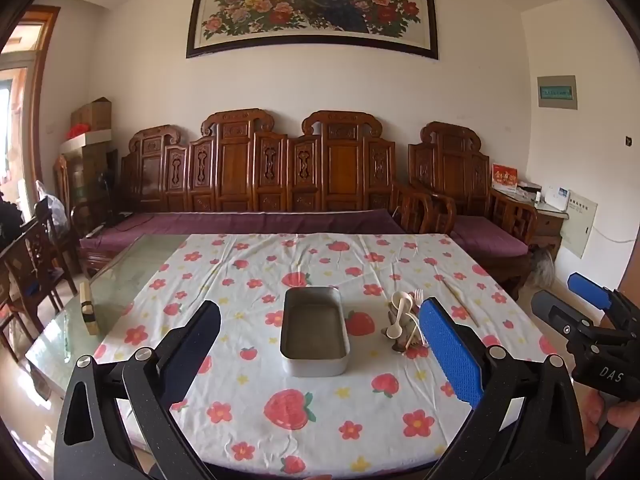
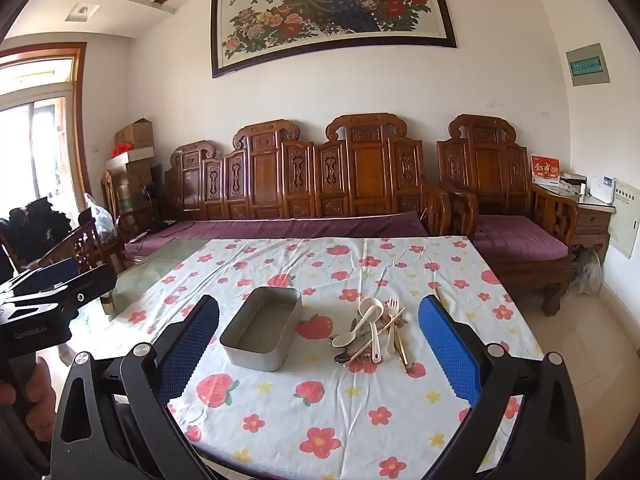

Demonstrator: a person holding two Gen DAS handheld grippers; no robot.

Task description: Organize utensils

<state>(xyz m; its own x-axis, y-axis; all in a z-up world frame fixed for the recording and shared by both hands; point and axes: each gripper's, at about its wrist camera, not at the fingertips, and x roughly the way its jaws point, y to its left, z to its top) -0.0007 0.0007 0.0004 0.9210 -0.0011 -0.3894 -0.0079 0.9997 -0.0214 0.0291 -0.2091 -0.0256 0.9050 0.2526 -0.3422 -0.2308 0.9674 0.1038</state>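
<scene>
A grey metal tray sits empty on the flowered tablecloth. To its right lies a heap of utensils: cream plastic spoons, a pale fork, gold chopsticks and darker metal pieces. My left gripper hovers open over the near part of the table, the tray between its fingers' lines of sight. My right gripper is open too, hanging short of the tray and heap. Nothing is held. Each gripper shows at the edge of the other's view.
A wooden block stands on the bare glass table top at the left. Behind the table runs a carved wooden sofa with purple cushions. Chairs stand at the left.
</scene>
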